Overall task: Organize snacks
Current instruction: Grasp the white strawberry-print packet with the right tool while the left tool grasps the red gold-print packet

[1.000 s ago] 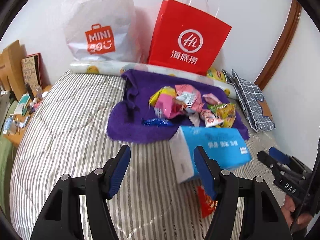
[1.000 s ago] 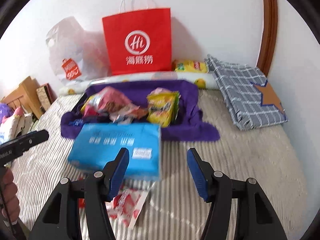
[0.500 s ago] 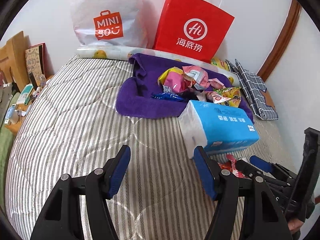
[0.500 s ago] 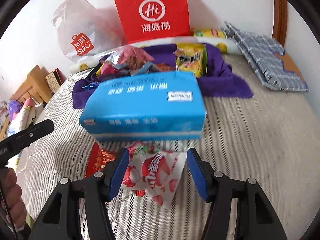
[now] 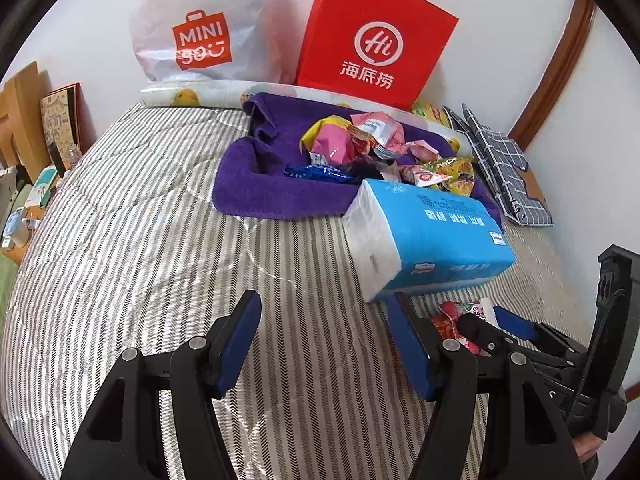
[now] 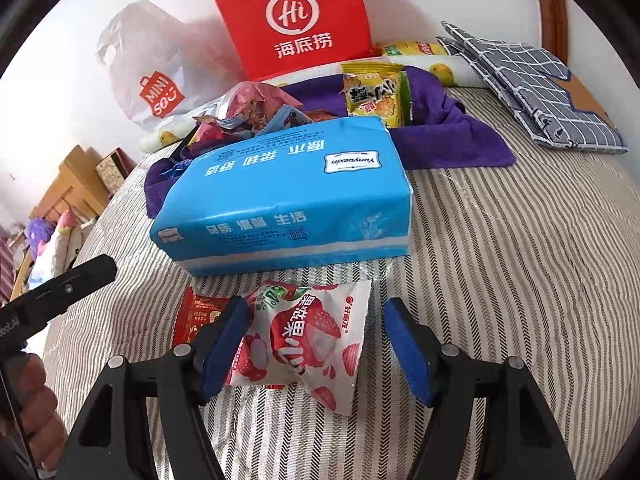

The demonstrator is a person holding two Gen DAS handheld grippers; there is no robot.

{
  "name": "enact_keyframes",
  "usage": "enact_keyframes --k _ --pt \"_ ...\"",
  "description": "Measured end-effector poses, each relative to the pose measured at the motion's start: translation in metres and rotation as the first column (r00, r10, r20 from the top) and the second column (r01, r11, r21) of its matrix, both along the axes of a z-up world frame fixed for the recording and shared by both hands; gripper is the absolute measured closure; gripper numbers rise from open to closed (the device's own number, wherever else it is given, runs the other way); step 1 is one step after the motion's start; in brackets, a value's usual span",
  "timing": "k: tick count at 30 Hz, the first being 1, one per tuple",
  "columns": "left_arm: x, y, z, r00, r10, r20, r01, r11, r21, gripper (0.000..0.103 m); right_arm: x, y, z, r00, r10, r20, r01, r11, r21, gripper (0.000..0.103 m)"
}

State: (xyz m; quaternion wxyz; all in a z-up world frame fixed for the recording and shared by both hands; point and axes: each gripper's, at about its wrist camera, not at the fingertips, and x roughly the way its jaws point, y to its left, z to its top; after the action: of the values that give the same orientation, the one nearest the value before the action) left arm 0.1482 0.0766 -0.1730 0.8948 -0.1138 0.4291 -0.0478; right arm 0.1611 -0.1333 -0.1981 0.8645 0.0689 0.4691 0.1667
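Observation:
A white strawberry snack packet (image 6: 308, 332) lies on the striped bedspread in front of a blue tissue pack (image 6: 288, 196), partly over a red packet (image 6: 200, 314). My right gripper (image 6: 316, 308) straddles the white packet. Its jaws are opening, the left pad sits at the packet's edge and the right pad stands clear of it. My left gripper (image 5: 324, 300) hangs open over bare bedspread, left of the tissue pack (image 5: 436, 232), with nothing between its fingers. Further back, a pile of snacks (image 5: 360, 144) rests on a purple towel (image 5: 260, 184).
A red paper bag (image 5: 372, 40) and a white plastic bag (image 5: 196, 28) lean on the wall behind the towel. A folded grey checked cloth (image 5: 504, 168) lies at the right by the wall. Wooden furniture with small items (image 5: 32, 184) borders the bed's left side.
My right gripper has come down and forward over the strawberry packet, and its jaws have widened. The left gripper has sunk slightly towards the bedspread, still open the same amount.

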Motion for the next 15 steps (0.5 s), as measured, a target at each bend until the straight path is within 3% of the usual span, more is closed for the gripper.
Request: enact_keyframes --k 5,10,15 --pt "0.003 -0.003 -0.003 1.0 0.0 -0.012 0.0 1.0 0.003 0.038 -0.003 0.003 -0.001 0.999 0.048 -0.001 -0.048 0.999 0.018 0.035" --pt "0.004 -0.012 -0.006 1.0 -0.013 -0.023 0.014 1.0 0.011 0.038 -0.008 0.008 0.003 0.995 0.09 0.03 -0.09 0.996 0.003 0.05" --pt "0.003 -0.016 -0.009 0.999 -0.026 -0.029 0.027 1.0 0.016 0.038 -0.007 -0.003 0.006 0.997 0.068 0.023 -0.069 0.997 0.034 0.066"
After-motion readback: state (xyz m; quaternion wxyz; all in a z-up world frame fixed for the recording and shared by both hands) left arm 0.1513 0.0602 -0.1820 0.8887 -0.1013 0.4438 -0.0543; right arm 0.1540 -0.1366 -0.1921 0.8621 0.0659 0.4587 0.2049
